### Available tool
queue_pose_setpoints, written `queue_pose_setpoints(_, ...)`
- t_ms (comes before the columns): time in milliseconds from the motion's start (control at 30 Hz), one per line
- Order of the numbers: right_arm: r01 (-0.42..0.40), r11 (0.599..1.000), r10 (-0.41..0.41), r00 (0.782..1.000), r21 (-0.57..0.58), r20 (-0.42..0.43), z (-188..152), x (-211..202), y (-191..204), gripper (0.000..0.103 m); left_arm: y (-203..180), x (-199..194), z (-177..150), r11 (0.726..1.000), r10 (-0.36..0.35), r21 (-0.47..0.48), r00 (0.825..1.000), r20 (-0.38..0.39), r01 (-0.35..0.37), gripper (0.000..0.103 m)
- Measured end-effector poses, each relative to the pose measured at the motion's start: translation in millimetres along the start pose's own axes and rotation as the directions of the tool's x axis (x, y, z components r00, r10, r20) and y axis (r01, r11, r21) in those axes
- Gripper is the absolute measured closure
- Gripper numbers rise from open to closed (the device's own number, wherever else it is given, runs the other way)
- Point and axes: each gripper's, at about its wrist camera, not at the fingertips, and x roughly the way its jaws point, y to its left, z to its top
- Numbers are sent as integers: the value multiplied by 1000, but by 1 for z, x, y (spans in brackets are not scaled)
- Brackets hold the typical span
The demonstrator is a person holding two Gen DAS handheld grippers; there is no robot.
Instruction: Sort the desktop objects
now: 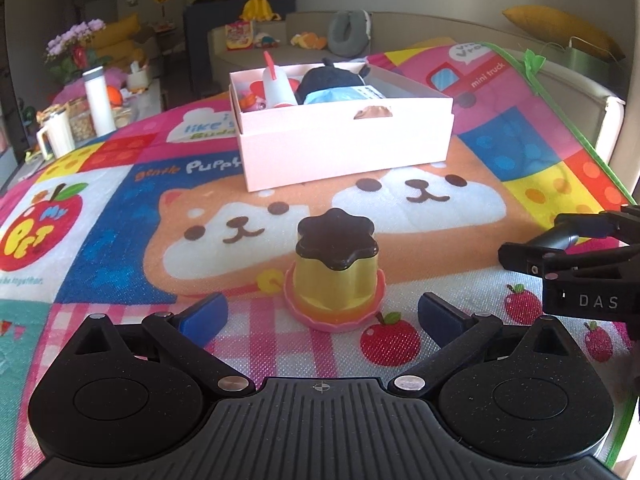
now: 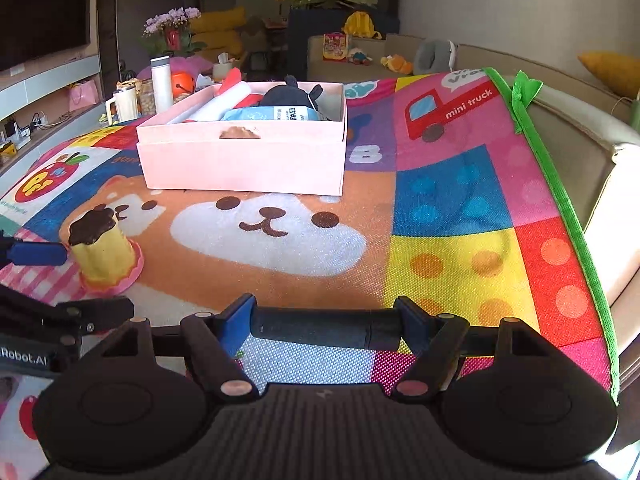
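A toy pudding (image 1: 336, 264), yellow with a dark brown top on a pink base, stands upright on the colourful play mat (image 1: 120, 220). My left gripper (image 1: 322, 314) is open just in front of it, one blue pad on each side, not touching. The pudding also shows in the right wrist view (image 2: 105, 254) at the left. My right gripper (image 2: 326, 330) is shut on a black cylindrical object (image 2: 320, 332) held crosswise between its fingers. A pink box (image 1: 344, 136) with several objects inside sits behind; it also shows in the right wrist view (image 2: 244, 160).
The right gripper shows at the right edge of the left wrist view (image 1: 580, 264). The mat's green edge (image 2: 560, 184) runs along the right side. A white bottle (image 1: 98, 100), a mug and jars stand beyond the mat at the far left.
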Motion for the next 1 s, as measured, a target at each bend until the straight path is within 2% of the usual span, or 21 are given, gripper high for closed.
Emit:
queue_pose_setpoints(233,-25,998,25,1000,49,0,-1,1,-9,22,-6,3,5,1000,23,-4,1000,4,-23,0)
queue_pose_setpoints(267,-24,998,24,1000,50,2,-2,0,-9,21,-6,3,5,1000,18,-2,1000,8,-18,4)
queue_pose_setpoints(300,-23,998,23,1000,54,4,-2,0,-10,20,-7,2,5,1000,14,0,1000,18,-14,14)
queue_pose_setpoints(367,-26,998,26,1000,66,5,-2,0,-11,18,-8,1,6,1000,6,5,1000,28,-6,21)
queue_pose_setpoints(467,-33,997,33,999,74,4,-2,0,-12,15,-9,2,7,1000,3,5,999,35,-3,23)
queue_pose_setpoints(667,-35,997,35,999,73,1,-2,0,-12,11,-11,0,6,1000,-10,17,999,50,9,42)
queue_pose_setpoints(767,-34,997,34,999,75,-3,-2,0,-11,8,-9,-2,4,999,-34,26,998,45,33,41)
queue_pose_setpoints(833,-32,997,32,999,76,-4,-2,0,-12,6,-5,-4,3,998,-52,39,998,36,50,31)
queue_pose_setpoints(867,-32,997,33,999,76,-4,-2,0,-12,6,-3,-4,1,998,-44,41,999,29,43,19)
queue_pose_setpoints(900,-32,997,33,999,76,-4,-2,0,-12,6,0,-5,0,999,-28,40,999,24,27,12)
queue_pose_setpoints(1000,-36,996,36,999,79,-2,-2,0,-12,4,12,-7,-2,1000,-20,-1,1000,8,20,9)
